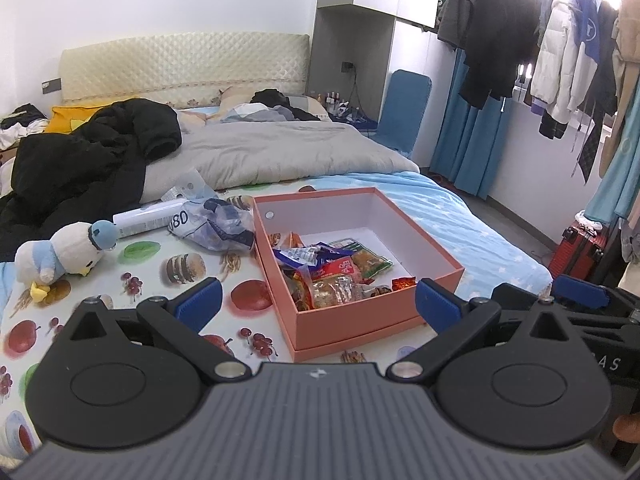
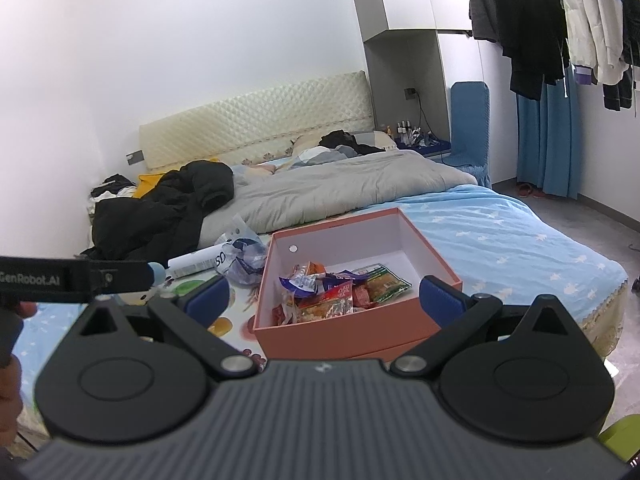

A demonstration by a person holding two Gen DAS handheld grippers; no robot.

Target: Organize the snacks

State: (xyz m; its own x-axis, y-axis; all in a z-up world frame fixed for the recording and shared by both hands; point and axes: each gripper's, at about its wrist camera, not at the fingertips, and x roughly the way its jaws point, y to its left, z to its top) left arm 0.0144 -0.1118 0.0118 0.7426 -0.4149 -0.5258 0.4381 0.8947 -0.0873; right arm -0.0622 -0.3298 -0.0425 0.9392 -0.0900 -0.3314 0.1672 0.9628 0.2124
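An open orange box (image 1: 360,320) with a white inside lies on the bed. Several snack packets (image 1: 332,272) are piled in its near-left part. The box also shows in the right wrist view (image 2: 340,330), with the snack packets (image 2: 336,292) inside. My left gripper (image 1: 318,300) is open and empty, above and in front of the box's near wall. My right gripper (image 2: 324,298) is open and empty, also held just before the box. The left gripper's body (image 2: 72,280) shows at the left edge of the right wrist view.
A crumpled blue-and-clear plastic bag (image 1: 216,224) and a white tube (image 1: 148,220) lie left of the box. A plush duck (image 1: 64,254) sits at far left. A black jacket (image 1: 92,160) and grey duvet (image 1: 272,152) lie behind. A red suitcase (image 1: 580,248) stands right of the bed.
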